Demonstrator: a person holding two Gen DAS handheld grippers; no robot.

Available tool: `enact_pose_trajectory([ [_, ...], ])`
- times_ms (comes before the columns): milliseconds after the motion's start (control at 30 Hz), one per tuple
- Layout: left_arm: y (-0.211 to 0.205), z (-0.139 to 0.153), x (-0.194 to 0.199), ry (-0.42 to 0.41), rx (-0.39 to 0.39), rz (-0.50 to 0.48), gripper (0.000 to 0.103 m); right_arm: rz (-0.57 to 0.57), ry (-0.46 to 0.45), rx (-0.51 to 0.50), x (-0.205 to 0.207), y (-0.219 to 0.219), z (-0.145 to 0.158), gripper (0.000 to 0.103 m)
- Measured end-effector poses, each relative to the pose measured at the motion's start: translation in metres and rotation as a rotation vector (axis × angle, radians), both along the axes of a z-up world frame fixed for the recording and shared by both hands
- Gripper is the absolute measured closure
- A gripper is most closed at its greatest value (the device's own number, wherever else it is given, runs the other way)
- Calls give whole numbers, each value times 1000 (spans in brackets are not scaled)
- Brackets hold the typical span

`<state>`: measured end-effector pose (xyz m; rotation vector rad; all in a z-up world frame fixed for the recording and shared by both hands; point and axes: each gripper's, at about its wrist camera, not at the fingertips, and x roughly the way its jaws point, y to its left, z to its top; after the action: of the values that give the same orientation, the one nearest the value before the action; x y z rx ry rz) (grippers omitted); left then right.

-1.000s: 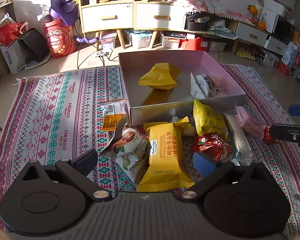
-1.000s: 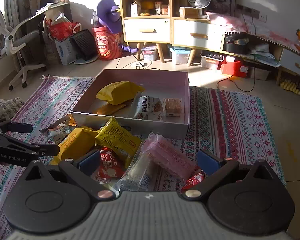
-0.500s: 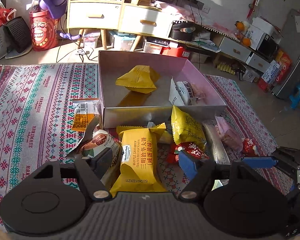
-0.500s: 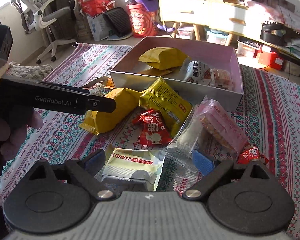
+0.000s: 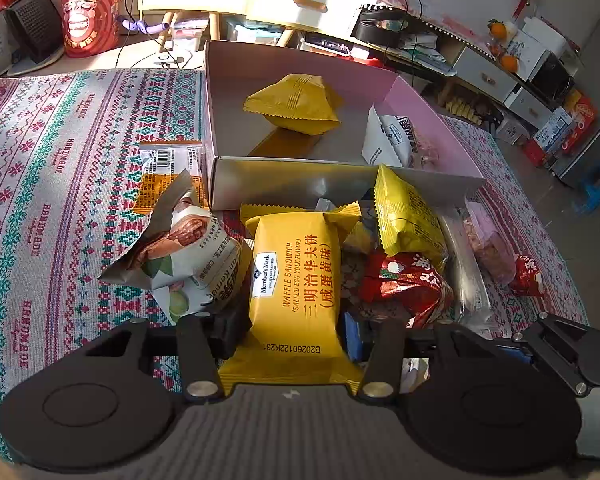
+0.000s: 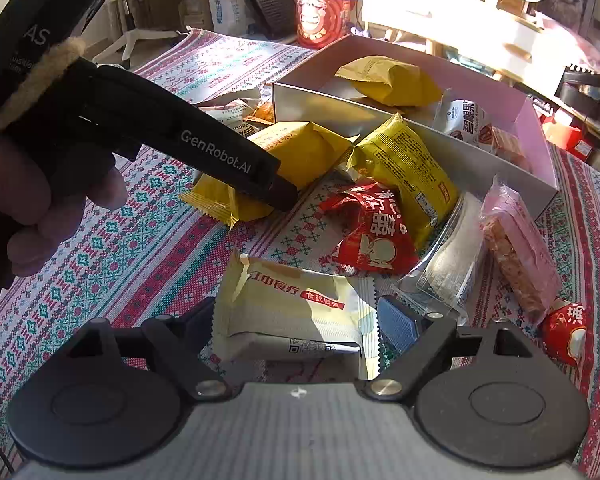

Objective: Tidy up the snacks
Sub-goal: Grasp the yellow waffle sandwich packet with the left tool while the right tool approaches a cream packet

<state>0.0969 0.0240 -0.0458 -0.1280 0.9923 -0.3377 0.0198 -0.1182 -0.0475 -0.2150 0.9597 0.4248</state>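
A pink box (image 5: 428,120) on the patterned rug holds a yellow packet (image 5: 296,104) and a white packet (image 5: 392,136). Loose snacks lie in front of it. My left gripper (image 5: 290,330) has its fingers around the yellow waffle sandwich pack (image 5: 296,276), both pads touching its sides. My right gripper (image 6: 300,328) straddles a cream-white packet (image 6: 296,312); the jaws stand apart around it, and contact is unclear. The left gripper also shows in the right wrist view (image 6: 220,160), over the yellow pack (image 6: 296,152).
Beside the yellow pack lie a nut pouch (image 5: 180,256), an orange packet (image 5: 168,168), a yellow snack bag (image 5: 408,220), a red candy pack (image 5: 408,284), a clear bag (image 6: 448,268) and a pink wafer pack (image 6: 516,240). Furniture and clutter stand beyond the rug.
Both grippers moved forward and down into the pile. The left closed in around the yellow waffle pack; the right came over the cream-white packet.
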Motion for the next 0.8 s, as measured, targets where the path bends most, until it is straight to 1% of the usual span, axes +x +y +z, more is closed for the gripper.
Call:
enact_pose_trajectory([
  [233,7,4,-6,8,-5,1,54,2,-2,-7,-2,2,0,24],
  [367,18,6,-15,14,-5,-10,55,3,0,-3,-2,1,3,30],
  [533,29,7,-35,0,12,-47,55,-3,10,8,-7,-12,4,30],
  [667,42,6,-54,1,23,-50,55,-30,7,-3,-10,-26,4,30],
  [800,50,8,-71,6,34,-70,55,-47,15,4,-16,-36,4,28],
])
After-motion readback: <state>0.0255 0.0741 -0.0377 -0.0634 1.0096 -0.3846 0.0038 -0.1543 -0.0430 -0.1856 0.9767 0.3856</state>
